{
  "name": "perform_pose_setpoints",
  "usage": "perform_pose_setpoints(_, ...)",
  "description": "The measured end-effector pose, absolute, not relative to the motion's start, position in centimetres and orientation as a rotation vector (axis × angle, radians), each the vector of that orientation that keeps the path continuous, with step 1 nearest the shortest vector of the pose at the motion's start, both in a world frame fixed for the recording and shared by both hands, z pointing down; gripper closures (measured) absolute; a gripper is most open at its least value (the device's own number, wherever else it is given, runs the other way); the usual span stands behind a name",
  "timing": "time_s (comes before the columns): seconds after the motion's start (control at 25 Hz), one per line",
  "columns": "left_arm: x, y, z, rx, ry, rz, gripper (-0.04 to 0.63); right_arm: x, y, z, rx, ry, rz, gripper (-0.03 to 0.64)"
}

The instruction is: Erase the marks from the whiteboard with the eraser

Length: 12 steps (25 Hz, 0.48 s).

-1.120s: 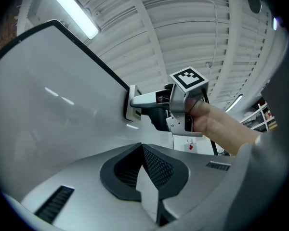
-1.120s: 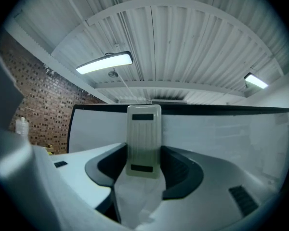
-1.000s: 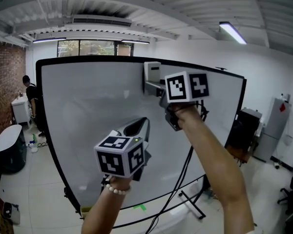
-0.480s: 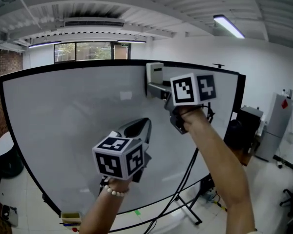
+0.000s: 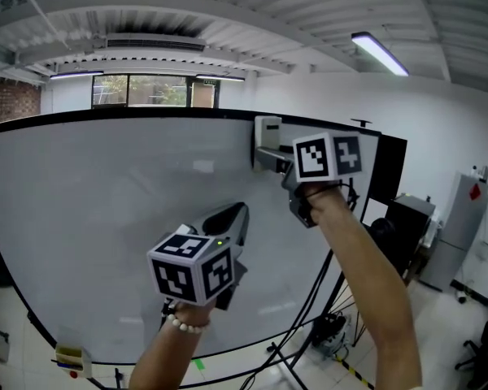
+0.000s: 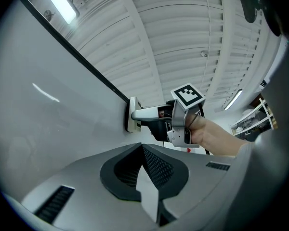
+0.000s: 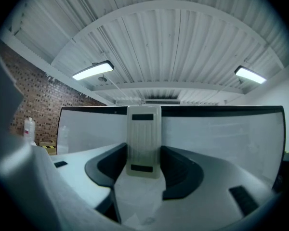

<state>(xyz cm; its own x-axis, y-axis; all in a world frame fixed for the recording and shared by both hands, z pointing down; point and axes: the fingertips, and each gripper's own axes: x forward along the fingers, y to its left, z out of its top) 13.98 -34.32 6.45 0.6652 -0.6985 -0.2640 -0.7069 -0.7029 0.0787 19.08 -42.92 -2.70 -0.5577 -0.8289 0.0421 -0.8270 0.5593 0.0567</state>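
Left hand-held gripper (image 5: 230,215) hovers near whiteboard (image 5: 89,218), below eraser (image 5: 267,140).

**Whiteboard** (image 5: 89,218): broad open face to the left of and below the eraser (image 5: 266,140).
**Top frame** (image 5: 146,114): just above the eraser, closing off room upward.
**Right gripper** (image 5: 268,159): clamped on the eraser, between it and the board's right edge.
**Left gripper** (image 5: 237,214): jaws together, close to the board, below and left of the eraser, blocking that diagonal.
**Tray** (image 5: 69,354): at the bottom edge, left.
**Cables** (image 5: 315,287): hanging under the board's right side.
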Motion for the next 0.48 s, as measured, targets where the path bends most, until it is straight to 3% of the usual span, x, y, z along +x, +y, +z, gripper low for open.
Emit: perform_pose_setpoints(0.48, 29.5, -37.9, 7.1, -2.825, 1.275, 0.357, 0.607, 35.7, -47.5, -3.0, 1.496, -2.714, -0.052, 0.368)
